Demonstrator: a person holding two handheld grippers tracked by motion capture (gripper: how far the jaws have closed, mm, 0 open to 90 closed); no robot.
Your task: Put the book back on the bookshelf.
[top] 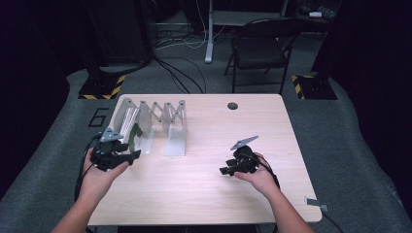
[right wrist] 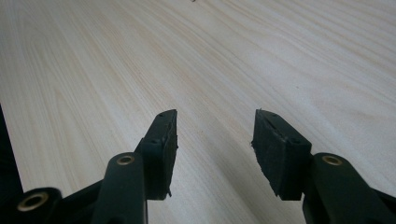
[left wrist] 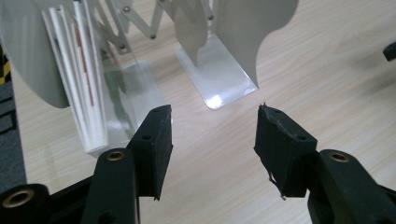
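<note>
Nearest the camera in the high view, two forearms come in from the bottom edge onto a pale wood-grain tabletop (top: 194,179). The left gripper (top: 127,158) sits near the tabletop's left edge, its jaws spread wide with nothing between them; in the left gripper view they point at the near end of an expanding metal file rack (top: 150,124) standing just beyond them. The right gripper (top: 227,170) rests right of centre, well apart from the rack, jaws likewise wide open and empty over bare wood.

The rack stands on the left rear part of the tabletop, a row of upright grey dividers joined by a scissor lattice, with flat feet lying on the wood. A bundle of thin white sheets (left wrist: 81,79) stands upright in its leftmost slot. A dark round grommet hole (top: 232,105) sits near the far edge.

Beyond the tabletop lies grey carpet (top: 340,131) with loose cables (top: 182,73), a black folding chair (top: 262,48), yellow-and-black striped stand bases (top: 103,87), and dark curtains around.
</note>
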